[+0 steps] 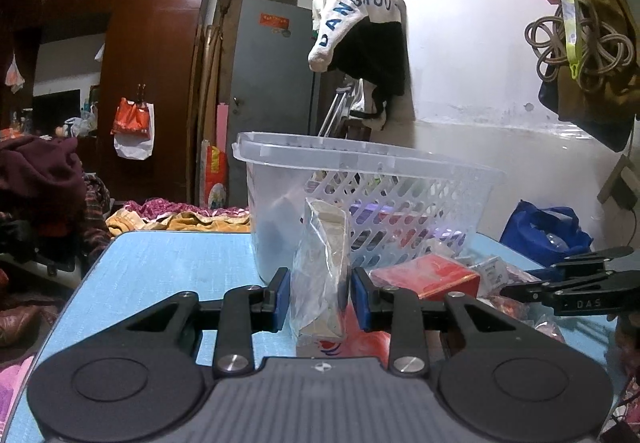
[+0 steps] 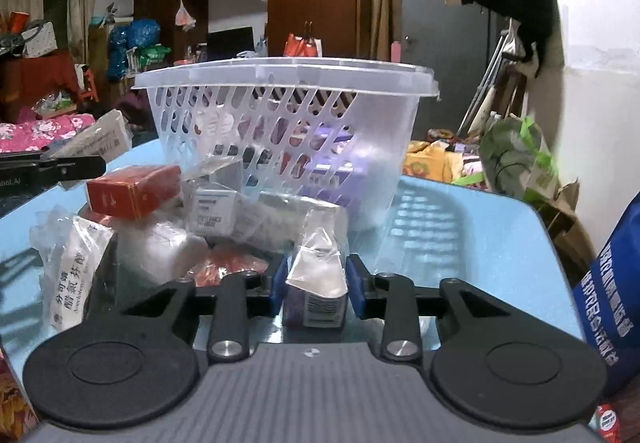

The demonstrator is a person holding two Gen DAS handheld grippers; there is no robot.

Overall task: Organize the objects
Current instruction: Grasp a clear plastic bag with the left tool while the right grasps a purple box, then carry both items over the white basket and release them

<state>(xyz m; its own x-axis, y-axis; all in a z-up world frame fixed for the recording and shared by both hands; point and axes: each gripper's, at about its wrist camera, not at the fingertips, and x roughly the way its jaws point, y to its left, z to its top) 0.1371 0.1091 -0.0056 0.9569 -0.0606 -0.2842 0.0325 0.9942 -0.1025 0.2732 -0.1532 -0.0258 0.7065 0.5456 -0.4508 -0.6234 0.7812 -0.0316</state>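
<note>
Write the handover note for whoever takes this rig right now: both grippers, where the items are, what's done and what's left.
Left gripper: shut on a bagged box, in front of the basket.
Right gripper: shut on a bagged purple-and-white box, near the table.
Done: several boxes already lie inside the basket.
Left: drop both held boxes in, then clear the pile beside it: red box, white bagged packet, other packages.

Both wrist views look low and close toward the basket [image 1: 360,179] from opposite sides.

Counted: one basket [image 2: 280,91], one red box [image 2: 132,191], two grippers, left [image 1: 320,297] and right [image 2: 316,285], each clamping one bagged box.
</note>
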